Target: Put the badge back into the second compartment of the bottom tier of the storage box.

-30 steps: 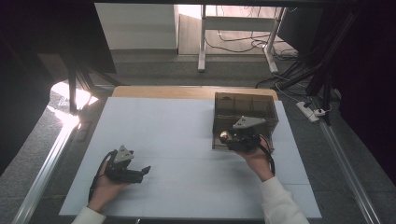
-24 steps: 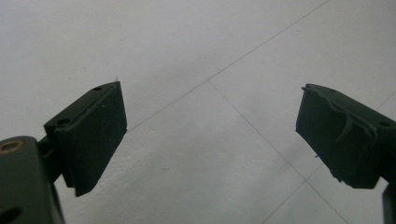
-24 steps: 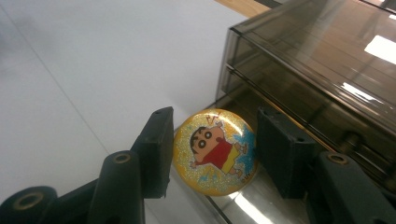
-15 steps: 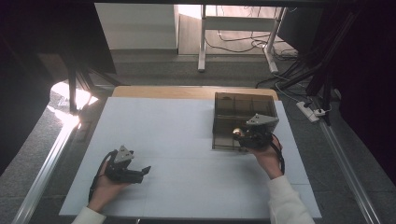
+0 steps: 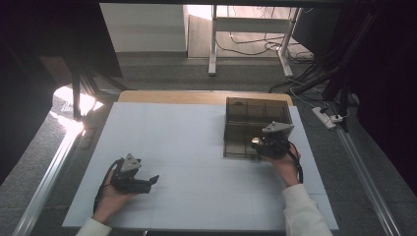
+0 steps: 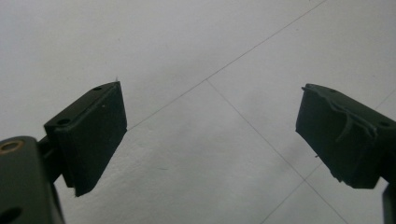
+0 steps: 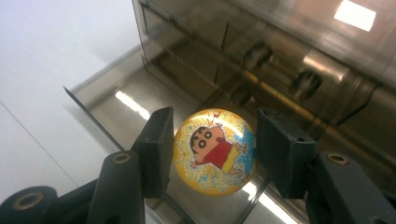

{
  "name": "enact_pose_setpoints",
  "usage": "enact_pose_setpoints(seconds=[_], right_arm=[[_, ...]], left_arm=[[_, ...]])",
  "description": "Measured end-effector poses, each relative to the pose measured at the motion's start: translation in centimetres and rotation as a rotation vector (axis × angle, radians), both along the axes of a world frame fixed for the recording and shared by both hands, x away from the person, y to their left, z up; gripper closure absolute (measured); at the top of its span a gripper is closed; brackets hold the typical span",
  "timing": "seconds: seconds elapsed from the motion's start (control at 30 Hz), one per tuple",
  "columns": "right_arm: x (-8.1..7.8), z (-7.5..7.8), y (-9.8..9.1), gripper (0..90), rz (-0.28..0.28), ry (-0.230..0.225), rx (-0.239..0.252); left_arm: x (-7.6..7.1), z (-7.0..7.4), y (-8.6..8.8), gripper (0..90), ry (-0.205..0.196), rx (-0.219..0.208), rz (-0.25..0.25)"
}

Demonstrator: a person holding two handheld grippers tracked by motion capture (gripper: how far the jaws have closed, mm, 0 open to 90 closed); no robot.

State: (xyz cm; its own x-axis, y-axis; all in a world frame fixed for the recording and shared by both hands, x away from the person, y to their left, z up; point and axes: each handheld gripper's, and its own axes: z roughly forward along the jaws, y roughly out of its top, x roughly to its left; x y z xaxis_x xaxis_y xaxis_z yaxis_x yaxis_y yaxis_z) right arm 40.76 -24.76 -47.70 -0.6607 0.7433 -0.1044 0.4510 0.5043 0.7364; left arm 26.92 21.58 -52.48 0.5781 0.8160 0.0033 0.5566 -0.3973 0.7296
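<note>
So nearest to the person, the left tongs [image 5: 147,181] sit low over the white desk [image 5: 196,142] at the front left, jaws spread wide with nothing between them but bare desk in the left gripper view, basically parked. Over on the right, the right tongs [image 7: 212,151] are clamped on a round yellow glittery badge [image 7: 215,151] with a cartoon kid on it; the pads press its left and right edges, so it's a proper grip and the face of the badge looks straight at the camera. In the high view that hand is at the near edge of the smoky see-through box [image 5: 255,118], and the badge [image 5: 256,141] hangs just over the box's front part. From the right gripper view it looks like it's above the box's shiny floor, not resting on it, though I can't tell how close. My read: pickup and carry are done, what's left is lowering it into a compartment and letting go. Farther back the box has dividers [image 7: 224,37], and I can't make out anything else inside.
</note>
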Motion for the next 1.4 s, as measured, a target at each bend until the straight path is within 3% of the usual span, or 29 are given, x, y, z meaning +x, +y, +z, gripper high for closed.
enact_pose_setpoints(seconds=[0.23,0.37,0.47,0.67,0.97,1.23,1.4], right_arm=[[0.1,-0.4,0.0,46.3,0.002,0.017,-0.012],[0.0,-0.3,0.2,36.1,0.000,0.012,0.000],[-0.2,-0.2,0.3,30.8,0.013,0.007,0.026],[-0.9,-0.2,0.0,27.6,0.055,0.015,0.137],[-3.8,-0.6,-0.6,25.7,0.099,-0.016,0.154],[-6.8,-1.7,-3.0,24.0,0.071,-0.032,0.169],[-8.7,-1.9,-4.2,23.9,0.084,-0.054,0.171]], left_arm=[[0.0,0.0,0.0,9.1,0.000,-0.003,0.002],[0.0,0.0,0.0,9.1,-0.001,-0.003,0.001],[0.0,0.0,0.1,9.0,-0.002,-0.005,0.003],[0.1,0.0,0.2,9.0,-0.001,-0.009,0.002],[0.1,0.0,0.3,9.1,-0.006,-0.012,0.001],[0.1,0.0,0.3,9.2,-0.010,-0.014,-0.003],[0.2,0.0,0.3,9.2,-0.018,-0.019,-0.004]])
